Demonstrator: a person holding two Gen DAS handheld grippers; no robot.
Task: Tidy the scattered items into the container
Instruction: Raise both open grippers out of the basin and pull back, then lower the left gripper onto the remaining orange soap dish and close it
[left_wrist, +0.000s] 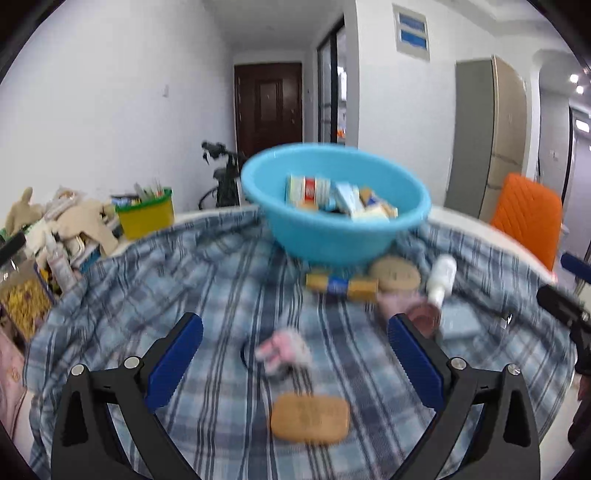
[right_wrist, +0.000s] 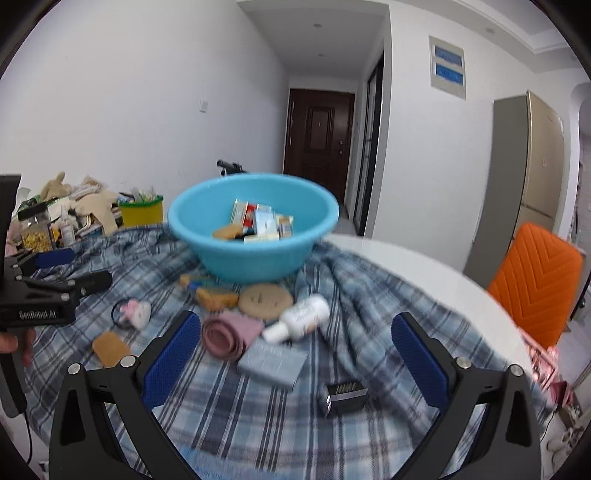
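Note:
A light blue basin (left_wrist: 332, 206) (right_wrist: 255, 225) holding several small boxes stands at the far side of a blue plaid cloth (left_wrist: 184, 280) (right_wrist: 369, 291). Scattered in front of it lie a round tan biscuit (right_wrist: 263, 301), a white bottle (right_wrist: 301, 317) (left_wrist: 441, 278), a pink roll (right_wrist: 225, 334), a grey box (right_wrist: 273, 363), a black box (right_wrist: 345, 397), a tan oblong biscuit (left_wrist: 310, 417) (right_wrist: 109, 348) and a pink plush hair tie (left_wrist: 284, 350) (right_wrist: 135, 312). My left gripper (left_wrist: 295, 363) hangs open above the hair tie and oblong biscuit. My right gripper (right_wrist: 295, 365) is open over the grey box.
A yellow-green bin (left_wrist: 146, 214) (right_wrist: 141, 211), plush toys (left_wrist: 74, 221) and jars crowd the table's far left. An orange chair (left_wrist: 528, 218) (right_wrist: 535, 284) stands at the right. The white table edge (right_wrist: 424, 266) shows beyond the cloth. A hand (right_wrist: 14, 345) holds the left gripper's handle.

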